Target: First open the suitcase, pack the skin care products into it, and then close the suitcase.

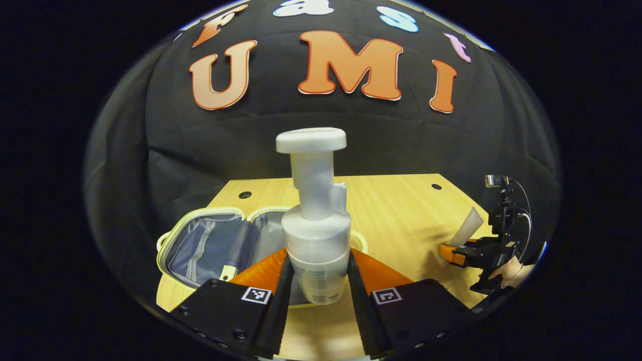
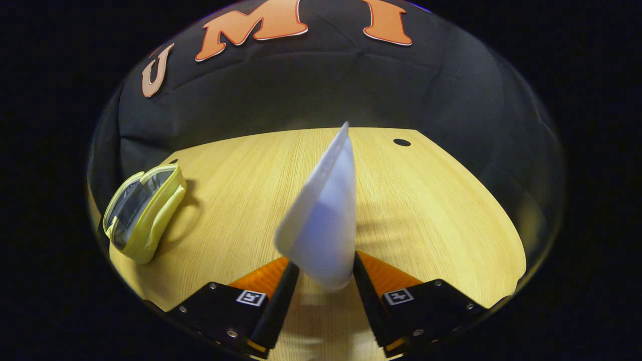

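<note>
Left tool [image 1: 317,281] pinches an upright pump bottle [image 1: 315,220]; the open suitcase [image 1: 210,245] lies just behind it on the desk [image 1: 401,210]. Right tool [image 2: 323,281] pinches a tube [image 2: 323,215], suitcase far left.

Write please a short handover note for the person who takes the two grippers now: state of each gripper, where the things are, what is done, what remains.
Left gripper: shut on the pump bottle, held upright above the table, just in front of the suitcase.
Right gripper: shut on the white tube, raised over the table, well to the right of the suitcase.
Done: the suitcase lies open on the table's left side; both products are picked up.
Left: put the pump bottle and the white tube into the suitcase, release them, then close it.
</note>
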Tool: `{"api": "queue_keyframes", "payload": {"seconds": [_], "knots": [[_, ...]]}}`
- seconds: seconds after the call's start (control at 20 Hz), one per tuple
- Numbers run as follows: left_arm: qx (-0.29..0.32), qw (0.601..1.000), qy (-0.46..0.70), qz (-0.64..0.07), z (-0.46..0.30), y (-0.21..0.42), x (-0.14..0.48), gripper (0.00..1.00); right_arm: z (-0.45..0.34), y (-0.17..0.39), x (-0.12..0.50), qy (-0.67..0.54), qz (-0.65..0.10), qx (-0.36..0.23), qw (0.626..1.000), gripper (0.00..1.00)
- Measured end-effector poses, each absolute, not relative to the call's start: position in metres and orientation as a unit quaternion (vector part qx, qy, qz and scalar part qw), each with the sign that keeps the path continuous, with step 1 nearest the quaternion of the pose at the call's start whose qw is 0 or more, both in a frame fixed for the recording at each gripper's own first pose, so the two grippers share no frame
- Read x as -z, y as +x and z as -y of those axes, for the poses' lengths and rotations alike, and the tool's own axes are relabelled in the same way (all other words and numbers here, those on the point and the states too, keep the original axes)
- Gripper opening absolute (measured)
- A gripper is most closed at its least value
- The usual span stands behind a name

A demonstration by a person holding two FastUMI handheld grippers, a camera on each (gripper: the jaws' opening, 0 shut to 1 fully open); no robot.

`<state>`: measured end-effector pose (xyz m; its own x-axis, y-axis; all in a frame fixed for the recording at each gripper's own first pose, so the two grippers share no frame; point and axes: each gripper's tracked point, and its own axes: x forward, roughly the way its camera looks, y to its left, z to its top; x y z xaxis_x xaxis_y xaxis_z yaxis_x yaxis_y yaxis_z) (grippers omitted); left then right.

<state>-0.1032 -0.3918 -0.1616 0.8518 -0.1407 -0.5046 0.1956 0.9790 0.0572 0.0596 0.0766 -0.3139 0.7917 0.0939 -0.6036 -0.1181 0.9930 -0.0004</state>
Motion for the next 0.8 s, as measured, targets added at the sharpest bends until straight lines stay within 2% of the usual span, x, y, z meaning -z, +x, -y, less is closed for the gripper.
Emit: {"api": "queue_keyframes", "payload": {"seconds": [0.1,0.2,0.5,0.8], "knots": [[0.081,0.960,0.050,-0.264,0.381,-0.103,0.162,0.58,-0.079,0.061,0.312,-0.004,-0.321,-0.057,0.945,0.52],[0.080,0.959,0.046,-0.269,0.372,-0.101,0.163,0.59,-0.082,0.061,0.309,0.015,-0.330,-0.053,0.942,0.49],[0.114,0.945,0.056,-0.302,0.333,-0.073,0.150,0.58,-0.122,0.043,0.255,0.029,-0.317,-0.098,0.943,0.45],[0.187,0.893,0.089,-0.400,0.314,-0.030,0.186,0.58,-0.184,0.020,0.209,0.090,-0.321,-0.145,0.932,0.45]]}}
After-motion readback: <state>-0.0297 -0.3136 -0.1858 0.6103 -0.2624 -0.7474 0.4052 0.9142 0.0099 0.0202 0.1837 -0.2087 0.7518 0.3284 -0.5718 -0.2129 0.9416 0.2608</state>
